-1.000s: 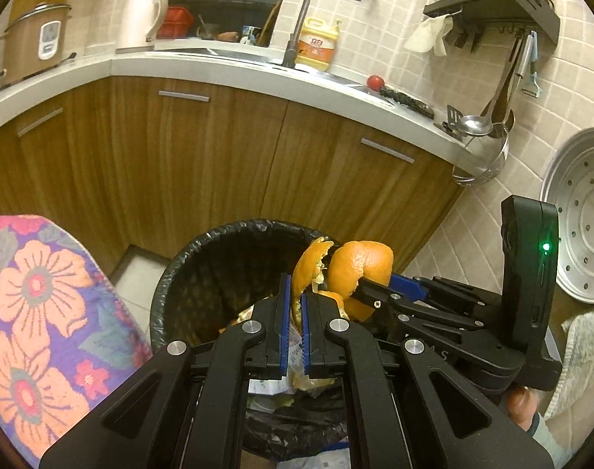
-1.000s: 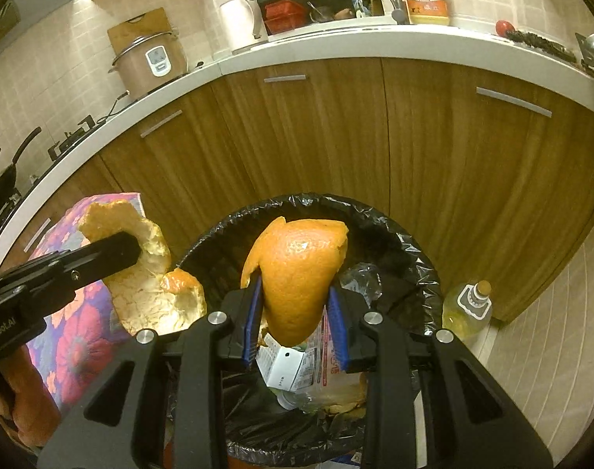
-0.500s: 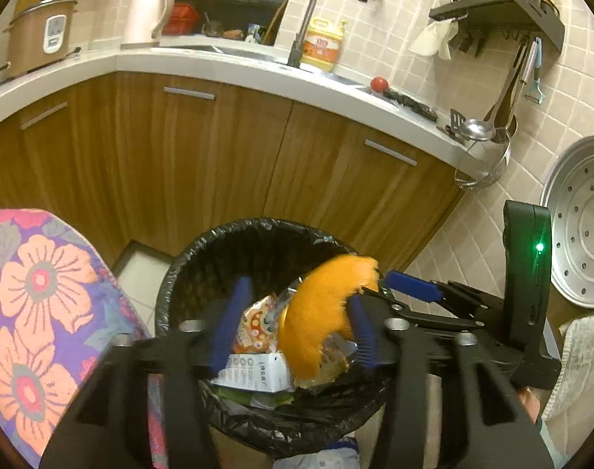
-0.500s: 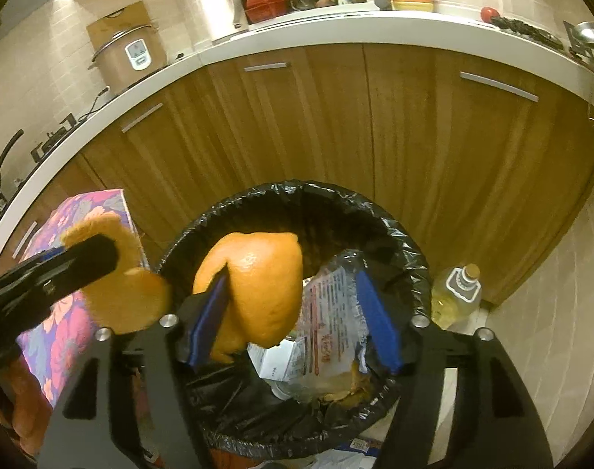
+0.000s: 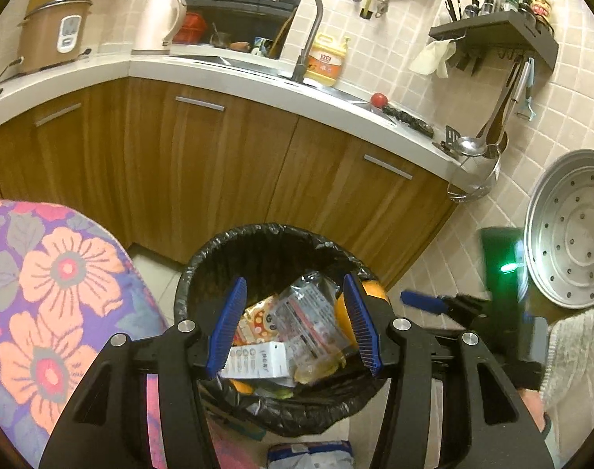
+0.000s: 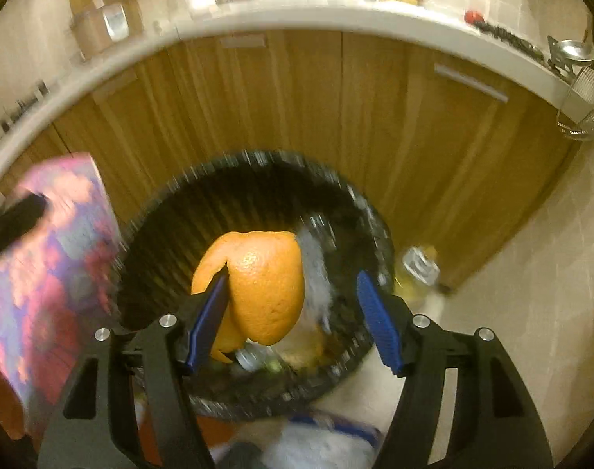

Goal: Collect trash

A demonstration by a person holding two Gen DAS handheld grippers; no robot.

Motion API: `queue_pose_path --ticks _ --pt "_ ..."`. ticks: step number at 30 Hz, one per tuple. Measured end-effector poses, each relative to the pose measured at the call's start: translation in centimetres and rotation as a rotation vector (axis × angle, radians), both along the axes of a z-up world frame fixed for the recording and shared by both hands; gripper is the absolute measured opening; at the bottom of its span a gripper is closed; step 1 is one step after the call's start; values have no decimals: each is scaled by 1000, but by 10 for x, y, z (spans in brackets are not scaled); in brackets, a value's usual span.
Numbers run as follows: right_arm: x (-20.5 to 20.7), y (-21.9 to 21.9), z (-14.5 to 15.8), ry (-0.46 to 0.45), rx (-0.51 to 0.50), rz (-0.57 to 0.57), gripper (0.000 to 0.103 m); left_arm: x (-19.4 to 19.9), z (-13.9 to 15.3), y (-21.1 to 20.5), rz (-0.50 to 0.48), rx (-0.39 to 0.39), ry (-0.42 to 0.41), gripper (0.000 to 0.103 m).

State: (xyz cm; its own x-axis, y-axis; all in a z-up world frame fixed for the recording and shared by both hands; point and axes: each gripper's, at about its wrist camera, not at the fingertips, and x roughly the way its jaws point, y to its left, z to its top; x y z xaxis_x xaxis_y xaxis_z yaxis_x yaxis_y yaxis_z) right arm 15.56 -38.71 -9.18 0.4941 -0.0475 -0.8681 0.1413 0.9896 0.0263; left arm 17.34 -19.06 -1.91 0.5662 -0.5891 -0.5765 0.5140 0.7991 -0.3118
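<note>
A black-lined trash bin (image 5: pixel 265 242) stands on the floor by the wooden cabinets, holding wrappers, a small carton and peel. My left gripper (image 5: pixel 293 328) is open and empty over the bin. My right gripper (image 6: pixel 293 320) is open over the bin (image 6: pixel 179 219); a large orange peel (image 6: pixel 265 289) hangs against its left finger. That view is blurred. The right gripper also shows in the left wrist view (image 5: pixel 426 301) at the bin's right, with a bit of orange peel (image 5: pixel 375 288) beside it.
A table with a floral cloth (image 5: pixel 50 297) is at the left. Wooden cabinets (image 5: pixel 203 164) and a countertop with a sink stand behind the bin. A bottle (image 6: pixel 418 267) stands on the floor right of the bin. A steamer tray (image 5: pixel 570 230) leans on the tiled wall.
Both grippers have opened. The peel in my left gripper is gone from its jaws. The right gripper's peel has come loose from the right finger and hangs at the left one.
</note>
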Motion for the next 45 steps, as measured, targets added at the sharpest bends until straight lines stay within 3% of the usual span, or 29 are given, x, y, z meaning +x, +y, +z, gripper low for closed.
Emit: queue_pose_path --ticks 3,7,14,18,20,22,24,29,32,36,40,45 --pt "-4 4 -12 85 -19 22 63 -6 2 6 -6 -23 7 49" --pt "-23 12 -7 98 -40 53 63 -17 7 11 -15 -24 -5 50" --pt "-42 23 13 87 -82 49 63 -33 11 25 -19 -44 -11 50" --pt "-20 31 22 1 -72 55 63 -39 12 30 -19 -50 -13 51" --pt "-4 32 20 0 -59 35 63 -42 14 32 -20 -46 -15 51" --pt "18 34 2 139 -94 36 63 -46 18 36 -16 -37 -30 51" --pt "21 34 -7 210 -104 43 63 -49 22 40 -14 -41 -42 51" --pt "9 39 1 210 -136 84 63 -44 25 46 0 -50 -42 54" --pt "22 48 3 249 -200 131 63 -42 23 44 -3 -46 -34 54" --pt "59 46 -4 363 -91 181 63 -42 22 46 5 -61 -30 54" --pt "66 61 -6 432 -255 263 63 -42 24 55 18 -69 -37 54" --pt "63 62 -7 445 -297 282 63 -38 27 61 29 -81 -35 54"
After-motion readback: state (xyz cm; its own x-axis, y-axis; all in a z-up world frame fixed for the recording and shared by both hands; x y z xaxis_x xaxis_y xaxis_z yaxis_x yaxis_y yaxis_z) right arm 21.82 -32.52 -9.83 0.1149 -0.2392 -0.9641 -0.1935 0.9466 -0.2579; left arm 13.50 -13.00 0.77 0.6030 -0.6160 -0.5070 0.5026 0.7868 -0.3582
